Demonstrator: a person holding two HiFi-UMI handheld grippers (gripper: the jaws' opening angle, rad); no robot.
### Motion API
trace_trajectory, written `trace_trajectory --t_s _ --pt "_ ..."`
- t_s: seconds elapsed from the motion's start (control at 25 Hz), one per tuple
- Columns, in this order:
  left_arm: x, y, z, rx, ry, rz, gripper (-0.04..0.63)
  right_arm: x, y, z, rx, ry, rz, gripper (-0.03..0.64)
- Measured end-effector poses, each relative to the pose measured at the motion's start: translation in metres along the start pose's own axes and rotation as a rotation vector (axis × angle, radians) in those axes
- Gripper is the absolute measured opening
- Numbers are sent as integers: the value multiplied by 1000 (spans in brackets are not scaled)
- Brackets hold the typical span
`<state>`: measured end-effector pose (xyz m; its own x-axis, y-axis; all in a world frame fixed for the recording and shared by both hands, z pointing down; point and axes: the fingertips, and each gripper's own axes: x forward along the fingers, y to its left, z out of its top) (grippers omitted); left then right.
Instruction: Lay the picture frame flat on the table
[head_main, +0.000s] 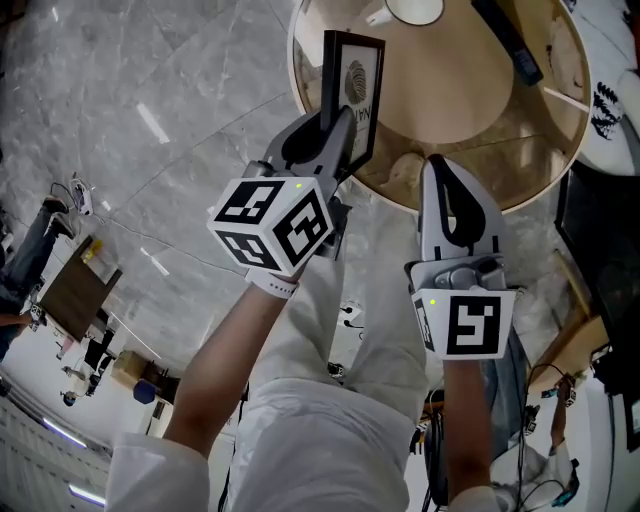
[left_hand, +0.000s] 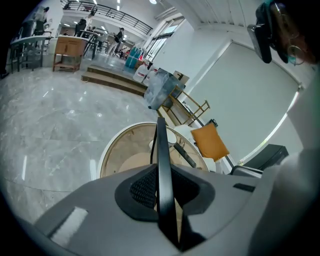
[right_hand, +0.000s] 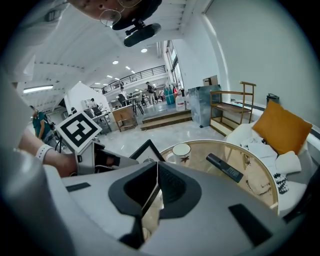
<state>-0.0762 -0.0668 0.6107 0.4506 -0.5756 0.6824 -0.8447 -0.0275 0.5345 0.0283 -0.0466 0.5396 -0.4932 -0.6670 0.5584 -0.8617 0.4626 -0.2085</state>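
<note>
Picture frame, lettering unreadable, held upright, clamped edge-on in left gripper; right gripper jaws together, empty.

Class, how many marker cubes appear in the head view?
2. One white cube with black square markers rides the left tool, which clamps the black picture frame; the other rides the right tool. None seems hidden.

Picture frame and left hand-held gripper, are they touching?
Touching. Left gripper view: the left hand-held gripper is clamped on the picture frame, pads against it.
</note>
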Motion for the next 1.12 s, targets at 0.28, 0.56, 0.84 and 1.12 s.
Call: trace_trajectory --t_s 0.28,0.56,0.84,1.12 --pt "15 8 -6 -75 1 -20 57 6 3 3 -5 0 -1 6" --pt "24 18 -12 -88 -6 -14 57 5 1 -1 10 2 -13 6" --pt "30 22 -11 -88 -3 -19 58 7 1 -4 18 4 -16 6" --pt "35 32 -16 -26 45 50 66 6 -3 -3 18 10 -18 6"
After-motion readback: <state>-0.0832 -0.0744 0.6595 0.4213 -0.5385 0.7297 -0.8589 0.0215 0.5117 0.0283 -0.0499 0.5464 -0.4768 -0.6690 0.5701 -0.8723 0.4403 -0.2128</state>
